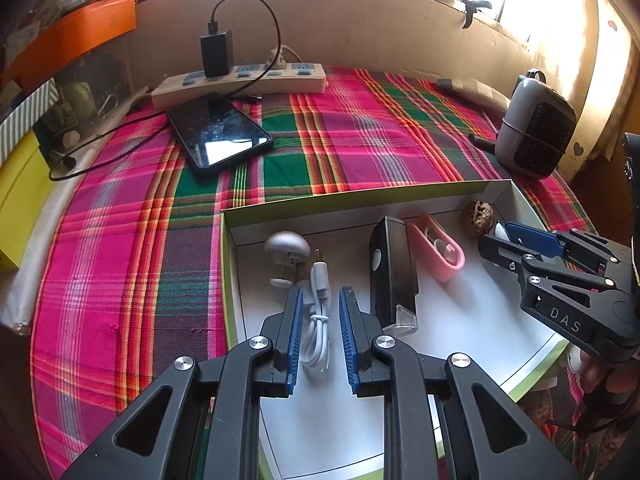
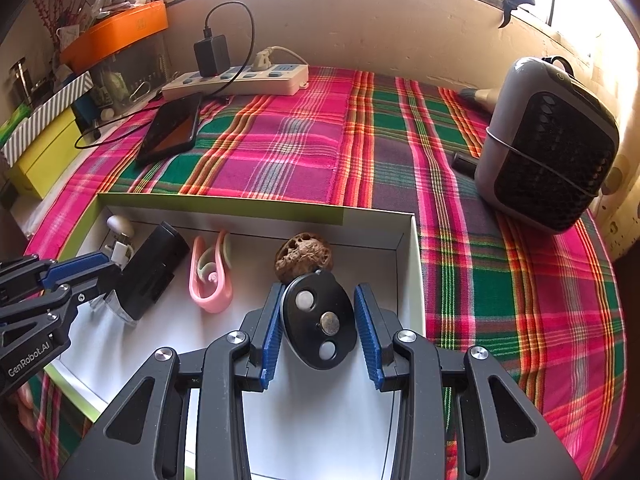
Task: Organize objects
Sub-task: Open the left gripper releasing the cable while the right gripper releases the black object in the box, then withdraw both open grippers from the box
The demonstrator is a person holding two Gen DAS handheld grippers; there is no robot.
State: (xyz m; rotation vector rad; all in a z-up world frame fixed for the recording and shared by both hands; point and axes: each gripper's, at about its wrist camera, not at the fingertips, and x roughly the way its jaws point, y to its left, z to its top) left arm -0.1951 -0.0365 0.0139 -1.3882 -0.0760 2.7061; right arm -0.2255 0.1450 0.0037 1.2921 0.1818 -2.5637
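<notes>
— Grippers first. How does the left gripper (image 1: 319,336) stand?

— Jaws apart, low over the white floor of the shallow box (image 1: 360,196). Blue pads (image 1: 295,336) straddle a coiled white cable (image 1: 318,320). Cable lies between them; neither pad presses it, gap visible on both sides. Nothing held.

— And the right gripper (image 2: 318,332)?

— Also parted, wider than the object between. A black oval disc (image 2: 320,320) with two pale round spots and a brass stud sits between its pads. Left pad looks to touch the disc's edge; right pad stands clear of it. Whether the disc rests on the box floor or leans on the pad, cannot tell.

— Rest of the box contents?

— Walnut shell (image 2: 305,256) just beyond the disc, near the far right corner. Pink clip-shaped case (image 2: 211,278) to its left, then a black rectangular device (image 2: 154,272) with a clear end cap, lying flat. At the far left corner, a grey mushroom-shaped knob (image 1: 287,245), just beside the cable's plug end.

— Box position?

— On the plaid cloth (image 2: 320,140), near edge of the table. Beyond it: phone (image 1: 219,136), power strip (image 1: 240,82), grey heater (image 2: 548,144) well apart to the right.
</notes>
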